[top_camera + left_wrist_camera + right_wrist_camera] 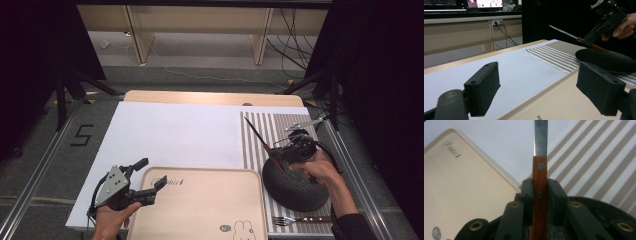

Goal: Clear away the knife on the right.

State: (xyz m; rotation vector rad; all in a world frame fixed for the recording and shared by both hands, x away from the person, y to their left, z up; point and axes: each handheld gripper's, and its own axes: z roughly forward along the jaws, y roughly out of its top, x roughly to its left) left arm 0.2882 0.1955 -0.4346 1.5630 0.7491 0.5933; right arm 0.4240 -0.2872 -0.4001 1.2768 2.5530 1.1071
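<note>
Your right hand-held gripper point(286, 151) clamps the knife point(262, 141) by its wooden handle, blade pointing away over the striped placemat point(280, 127); left hand-held gripper point(150, 181) gapes empty.

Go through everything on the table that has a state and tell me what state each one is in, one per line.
Knife: clamped by its wooden handle in the right tool, lifted above the plate, blade pointing away.
Left tool: open, empty, over the tray's edge.
Dark plate: on the striped mat, nothing on it.
Fork: lying flat on the mat, untouched.
Tray: flat, bare.
</note>
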